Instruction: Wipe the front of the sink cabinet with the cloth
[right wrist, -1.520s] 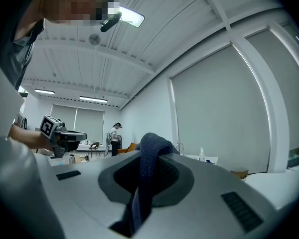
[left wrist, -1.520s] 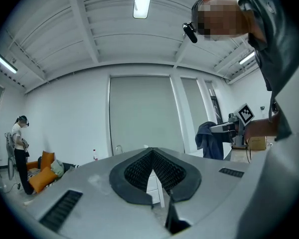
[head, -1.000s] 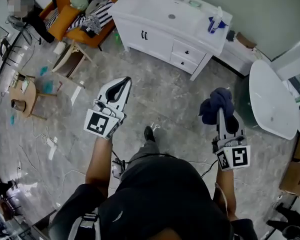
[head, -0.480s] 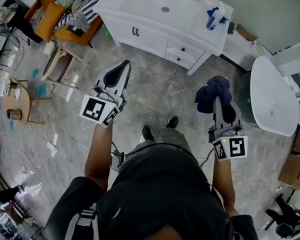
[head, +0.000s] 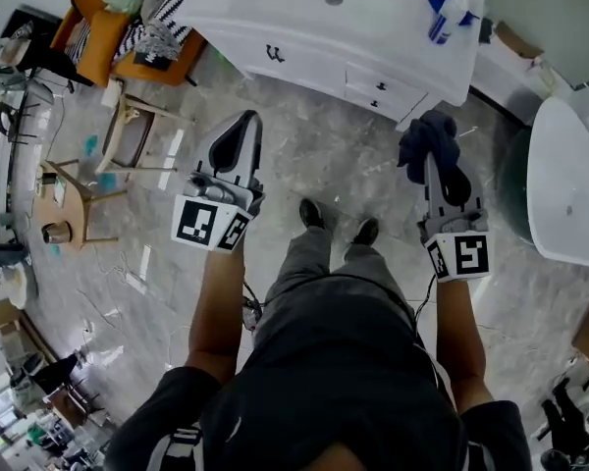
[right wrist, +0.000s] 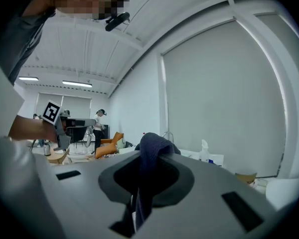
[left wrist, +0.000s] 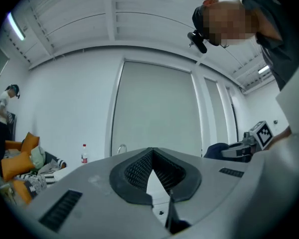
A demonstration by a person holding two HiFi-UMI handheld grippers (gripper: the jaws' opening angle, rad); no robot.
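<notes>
I stand short of the sink cabinet [head: 314, 67], so the step in hand, as I judge it, is closing the gap and laying the cloth [head: 427, 135] on its front. My right claw [head: 430, 157] is clamped on that cloth. It bulges as a dark blue wad over the tips, while a tail runs back down between the jaws, so what length it has lies along the claw and aims at the drawer end of the cabinet. My left claw [head: 246, 118] has its jaws together at the tips with nothing in them, and points toward the door end.

The cabinet runs long from upper left to lower right in the head view, with its front facing me. To do this well, I should crouch and press the wad itself to the panel, not the jaw tips. Then I should stroke along that long axis, easing round the dark handles [head: 272, 54]. The clamp must hold firm or the cloth could drag out.
</notes>
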